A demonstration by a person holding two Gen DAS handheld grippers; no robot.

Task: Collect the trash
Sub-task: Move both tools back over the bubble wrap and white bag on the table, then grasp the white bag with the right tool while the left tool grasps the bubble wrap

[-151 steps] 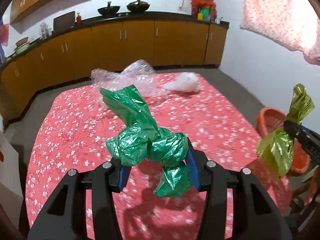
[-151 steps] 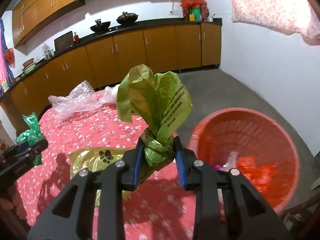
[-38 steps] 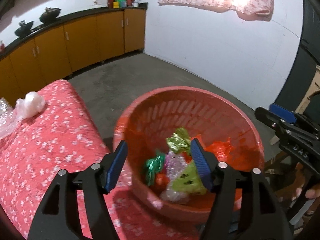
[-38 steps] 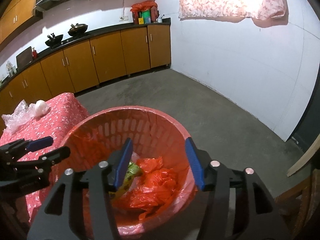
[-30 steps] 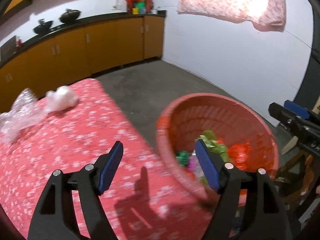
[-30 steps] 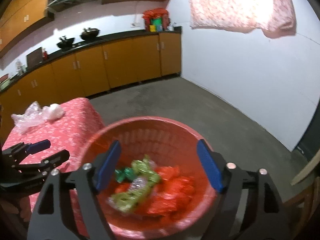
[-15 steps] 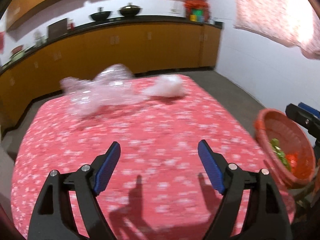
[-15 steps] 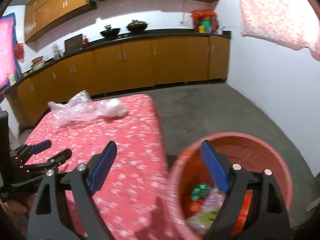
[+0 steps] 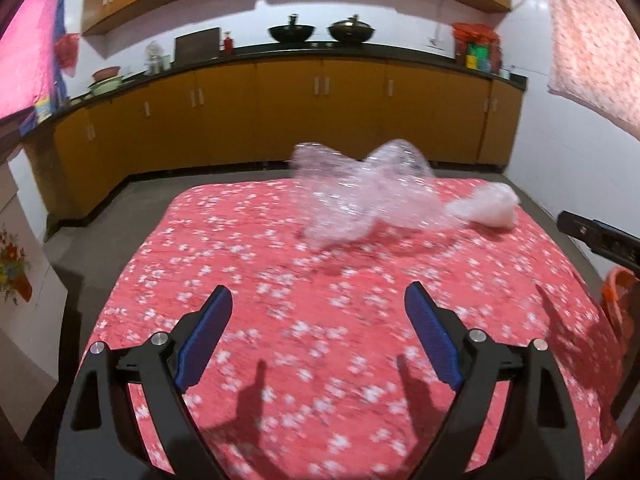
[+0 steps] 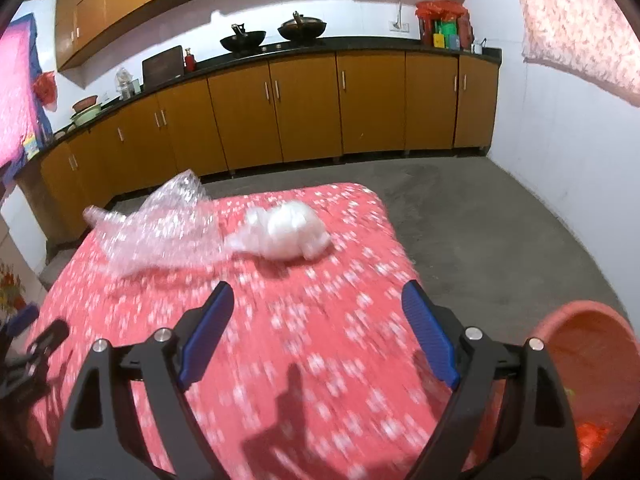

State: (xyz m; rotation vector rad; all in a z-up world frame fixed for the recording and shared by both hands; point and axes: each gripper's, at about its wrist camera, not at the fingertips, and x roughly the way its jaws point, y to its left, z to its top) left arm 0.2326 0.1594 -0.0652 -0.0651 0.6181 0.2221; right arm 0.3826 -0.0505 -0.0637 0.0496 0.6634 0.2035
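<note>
A crumpled clear bubble wrap (image 9: 360, 196) and a white plastic wad (image 9: 486, 208) lie at the far side of the red flowered table (image 9: 280, 280). They also show in the right wrist view, bubble wrap (image 10: 156, 228) left and white wad (image 10: 284, 230) ahead. My left gripper (image 9: 318, 336) is open and empty above the table's near half. My right gripper (image 10: 316, 332) is open and empty above the table's right part. The red basket (image 10: 592, 360) stands right of the table with trash inside.
Orange kitchen cabinets (image 9: 280, 112) with a black counter run along the back wall, pans on top. Grey floor (image 10: 480, 208) lies right of the table. A white wall (image 10: 560, 140) stands at right. The right gripper's tip (image 9: 600, 236) shows at the left view's right edge.
Both grippers dropped their green bags into the red basket, then swung left from the basket back over the table. Both are now open and empty, facing the bubble wrap and white wad.
</note>
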